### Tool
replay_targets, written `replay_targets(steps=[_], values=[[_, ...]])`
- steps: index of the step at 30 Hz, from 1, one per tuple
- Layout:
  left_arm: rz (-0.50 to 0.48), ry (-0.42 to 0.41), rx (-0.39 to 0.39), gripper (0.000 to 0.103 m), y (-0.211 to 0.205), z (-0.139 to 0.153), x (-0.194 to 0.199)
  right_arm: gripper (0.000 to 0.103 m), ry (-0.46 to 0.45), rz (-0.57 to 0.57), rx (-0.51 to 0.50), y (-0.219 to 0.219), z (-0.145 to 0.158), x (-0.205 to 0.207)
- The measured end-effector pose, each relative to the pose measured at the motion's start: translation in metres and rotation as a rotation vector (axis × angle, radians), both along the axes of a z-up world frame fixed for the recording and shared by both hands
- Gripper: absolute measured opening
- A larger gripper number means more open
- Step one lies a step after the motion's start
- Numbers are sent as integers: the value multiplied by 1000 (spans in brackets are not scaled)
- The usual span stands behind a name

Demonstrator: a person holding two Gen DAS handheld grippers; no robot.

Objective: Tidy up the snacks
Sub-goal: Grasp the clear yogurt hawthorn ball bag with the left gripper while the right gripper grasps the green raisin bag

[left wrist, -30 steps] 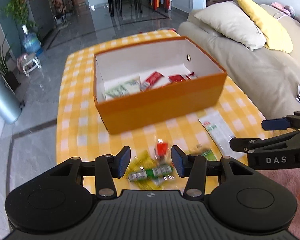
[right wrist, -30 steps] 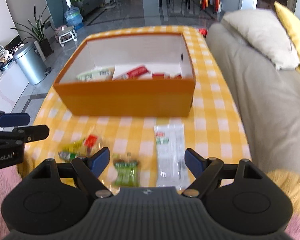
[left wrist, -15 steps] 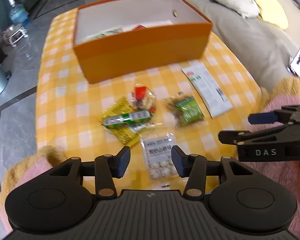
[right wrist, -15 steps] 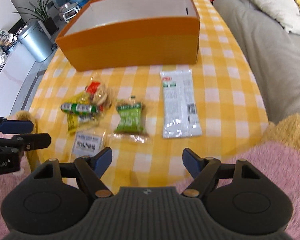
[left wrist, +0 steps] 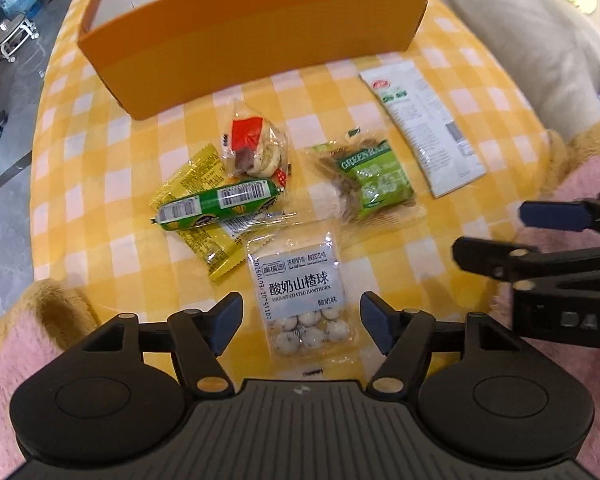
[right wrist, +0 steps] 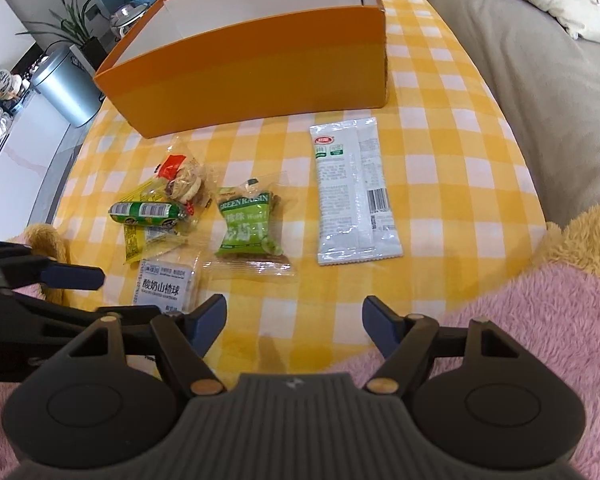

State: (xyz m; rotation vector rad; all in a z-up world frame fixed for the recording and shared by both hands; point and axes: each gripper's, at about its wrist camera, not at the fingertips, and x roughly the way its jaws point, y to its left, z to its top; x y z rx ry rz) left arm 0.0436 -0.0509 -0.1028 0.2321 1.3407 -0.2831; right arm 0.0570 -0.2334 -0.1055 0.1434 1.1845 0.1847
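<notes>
Beyond loose snacks, orange box [left wrist: 256, 36] hides its contents (top cropped).

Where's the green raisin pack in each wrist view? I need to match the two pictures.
Left wrist: green raisin pack right of centre, between the cookie bag and the long white packet.
Right wrist: just left of centre, again left of that white packet.
Shared landmark: the orange box behind the snacks.

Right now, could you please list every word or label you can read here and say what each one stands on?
"酸奶山楂球", "YOGURT-COATED HAWTHORN": clear hawthorn ball packet.
"GREEN RAISIN": green raisin packet.
"DAS": side of the right claw.
White sachet, green sausage, yellow packet: print and barcodes too small to read.
</notes>
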Motion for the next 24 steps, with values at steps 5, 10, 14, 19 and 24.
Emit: replay_targets(steps=[5, 10, 14, 19, 24], values=[[22, 30, 25, 81, -7, -16, 10, 72, 12, -39, 14, -8, -5, 5], [47, 46, 54, 82, -9, -29, 14, 72, 23, -45, 20, -10, -9, 9], [67, 40, 52, 82, -7, -36, 17, 72, 17, -41, 27, -9, -11, 12], [80, 32, 43, 83, -6, -42, 19, 72, 19, -29, 30, -7, -14, 15], [86, 26, 17, 76, -4, -42, 20, 72, -3, -6, 32, -1, -15, 17]])
